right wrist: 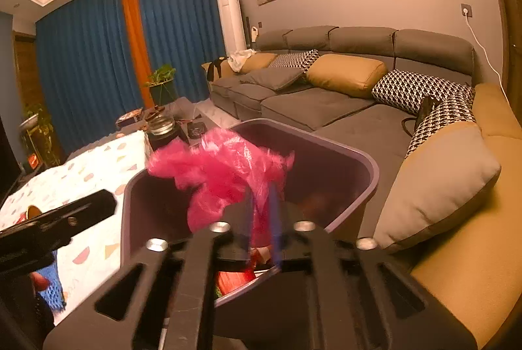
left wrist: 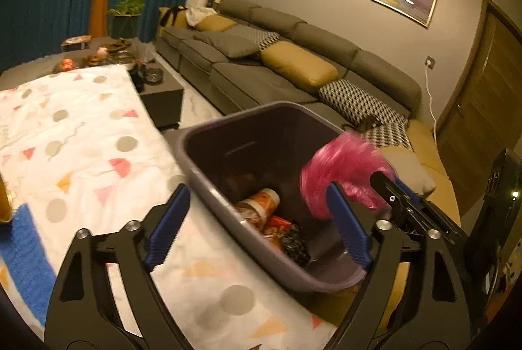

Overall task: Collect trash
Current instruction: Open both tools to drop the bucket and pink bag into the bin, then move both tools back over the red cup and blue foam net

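Observation:
A grey-purple bin [left wrist: 202, 160] stands at the table's right edge, beside the sofa. Inside lie an orange cup [left wrist: 262, 203], red wrappers [left wrist: 277, 224] and a dark wrapper [left wrist: 295, 242]. My left gripper [left wrist: 259, 219] is open wide; the bin's near wall runs between its blue pads without touching them. A crumpled pink plastic bag [right wrist: 222, 180] hangs over the bin [right wrist: 372, 174]. My right gripper [right wrist: 262, 219] has its blurred blue pads slightly apart, with the bag's lower end in the gap. From the left wrist the pink bag [left wrist: 339, 174] shows in front of the black right gripper [left wrist: 401, 203].
A white cloth with coloured shapes [left wrist: 81, 138] covers the table, with a blue knitted piece [left wrist: 26, 245] and a gold cup [right wrist: 32, 213] at its near left. The grey sofa [left wrist: 261, 82] with cushions [right wrist: 437, 187] flanks the bin. A dark coffee table [left wrist: 160, 89] holds clutter beyond.

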A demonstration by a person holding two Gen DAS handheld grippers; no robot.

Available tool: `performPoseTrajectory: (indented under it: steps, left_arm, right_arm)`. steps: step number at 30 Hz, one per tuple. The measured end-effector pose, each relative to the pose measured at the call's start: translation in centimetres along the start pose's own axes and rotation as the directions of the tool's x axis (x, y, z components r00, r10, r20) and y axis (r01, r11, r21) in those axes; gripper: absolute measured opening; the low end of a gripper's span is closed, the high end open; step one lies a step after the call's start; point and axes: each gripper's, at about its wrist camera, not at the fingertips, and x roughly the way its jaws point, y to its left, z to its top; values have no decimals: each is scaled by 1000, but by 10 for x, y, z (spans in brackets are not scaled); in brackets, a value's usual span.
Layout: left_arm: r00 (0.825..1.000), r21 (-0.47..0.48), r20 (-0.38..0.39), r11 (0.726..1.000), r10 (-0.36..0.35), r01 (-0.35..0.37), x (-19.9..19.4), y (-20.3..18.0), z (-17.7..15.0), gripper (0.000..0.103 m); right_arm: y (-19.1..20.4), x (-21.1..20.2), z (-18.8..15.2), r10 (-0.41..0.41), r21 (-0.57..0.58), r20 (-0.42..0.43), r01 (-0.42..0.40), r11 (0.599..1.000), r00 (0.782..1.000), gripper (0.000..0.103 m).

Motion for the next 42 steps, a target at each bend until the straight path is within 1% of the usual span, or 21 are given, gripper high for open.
performPoseTrajectory:
  steps: [1, 2, 4, 6, 8, 11, 12, 14, 16, 19, 20, 22, 24, 29, 32, 35, 38, 40, 42]
  left_arm:
    - [1000, -3, 7, 1000, 10, -10, -5, 3, 0, 89]
    - [1000, -5, 12, 1000, 20, -20, -9, 6, -1, 90]
    - [998, -14, 29, 998, 60, -60, -22, 15, -4, 92]
    - [996, -19, 42, 996, 83, -82, -33, 22, -8, 93]
    - [990, -19, 59, 992, 128, -127, -46, 31, -12, 94]
    - [976, -25, 87, 980, 199, -198, -68, 48, -18, 95]
    - [968, -38, 94, 973, 231, -228, -77, 56, -21, 95]
    - [961, -69, 108, 966, 256, -250, -93, 69, -24, 95]
    - [947, -103, 117, 952, 298, -287, -113, 85, -27, 96]
    - [923, -132, 132, 929, 362, -346, -141, 104, -35, 96]
    - [910, -144, 138, 917, 390, -371, -152, 111, -38, 96]
    - [896, -162, 143, 903, 421, -398, -169, 121, -45, 96]
    - [875, -185, 147, 881, 462, -435, -187, 134, -52, 96]
    - [834, -238, 147, 837, 532, -492, -224, 158, -68, 97]
    - [810, -279, 137, 807, 571, -521, -244, 175, -75, 97]
    - [800, -307, 137, 793, 584, -527, -258, 187, -82, 97]
    - [791, -325, 142, 783, 595, -530, -270, 197, -86, 97]
    - [789, -332, 146, 780, 597, -530, -274, 201, -88, 97]
    - [789, -338, 148, 780, 596, -527, -277, 204, -89, 97]
  right_arm:
    - [0, -2, 0, -2, 3, 10, 2, 1000, 1000, 47]
    - [0, -4, 1, -3, 6, 20, 2, 1000, 1000, 52]
    - [-1, -7, 1, -2, 12, 24, 2, 1000, 1000, 55]
    - [0, -12, 1, 4, 17, 27, -4, 1000, 1000, 61]
    - [4, -20, 0, 12, 10, 39, -12, 1000, 999, 68]
    - [18, -31, -3, 43, -16, 42, -43, 999, 998, 74]
    - [23, -32, -5, 53, -22, 37, -52, 998, 998, 75]
    - [38, -36, -7, 87, -44, 22, -86, 995, 996, 77]
    - [58, -40, -13, 126, -77, 6, -125, 989, 992, 80]
    - [91, -43, -24, 189, -124, -35, -192, 973, 981, 82]
    - [101, -44, -28, 203, -137, -47, -207, 969, 978, 84]
    - [124, -44, -36, 236, -170, -78, -246, 954, 969, 84]
    - [145, -42, -44, 269, -192, -119, -288, 938, 956, 85]
    - [189, -39, -61, 313, -226, -202, -355, 907, 928, 85]
    - [206, -37, -74, 323, -238, -243, -379, 894, 915, 85]
    - [230, -35, -86, 327, -262, -281, -400, 878, 902, 85]
    - [239, -31, -92, 314, -280, -307, -401, 872, 898, 85]
    - [246, -26, -96, 301, -293, -329, -399, 869, 895, 85]
    - [252, -22, -98, 295, -300, -354, -406, 863, 888, 85]
